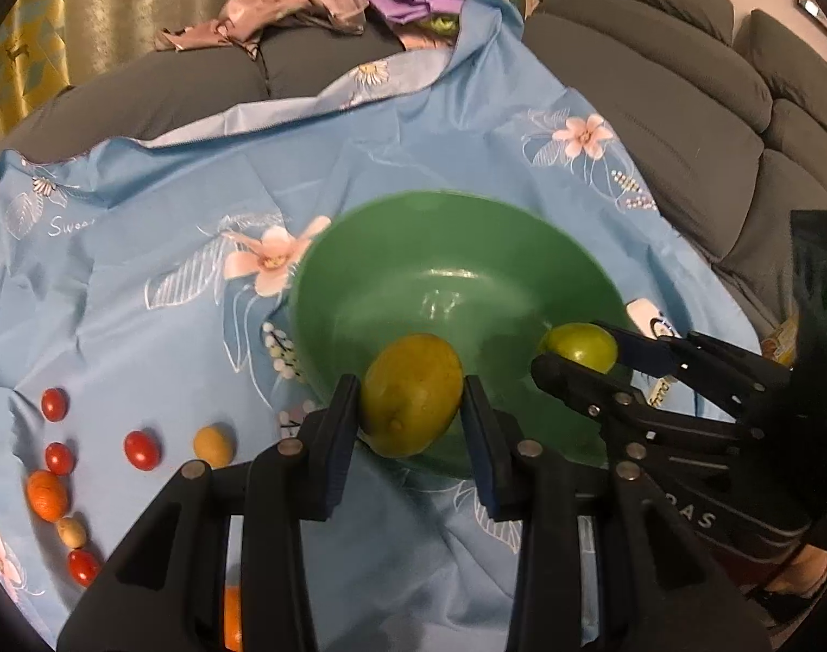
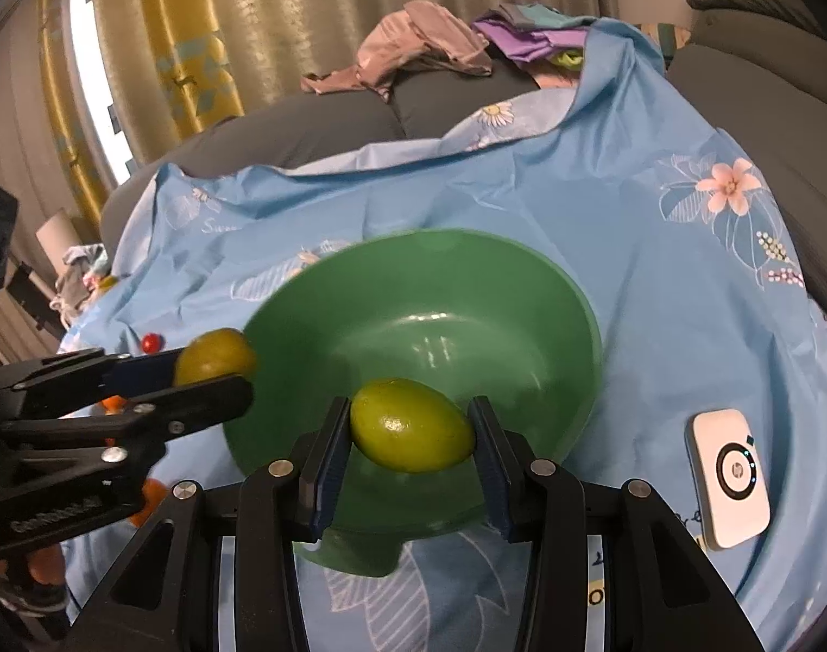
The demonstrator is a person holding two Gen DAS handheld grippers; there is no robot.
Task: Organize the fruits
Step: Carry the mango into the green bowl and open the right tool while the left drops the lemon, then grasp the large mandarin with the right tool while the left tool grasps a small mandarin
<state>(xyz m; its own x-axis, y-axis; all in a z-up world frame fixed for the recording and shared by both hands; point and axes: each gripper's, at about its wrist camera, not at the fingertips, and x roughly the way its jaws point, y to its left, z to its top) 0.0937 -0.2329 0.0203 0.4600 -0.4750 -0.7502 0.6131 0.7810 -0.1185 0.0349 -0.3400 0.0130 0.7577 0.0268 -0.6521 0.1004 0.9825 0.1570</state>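
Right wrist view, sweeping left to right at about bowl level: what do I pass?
Left gripper clamped on a yellow-green fruit → green bowl, with the right gripper holding a green fruit over its near rim → bare blue floral cloth → white device.

Bowl (image 1: pixel 456 282) on cloth (image 1: pixel 141 326); small fruits (image 1: pixel 141 450) lie at its 8 o'clock; device (image 2: pixel 731 483) at 4 o'clock in right view; clothes (image 1: pixel 283 5) at 12 o'clock
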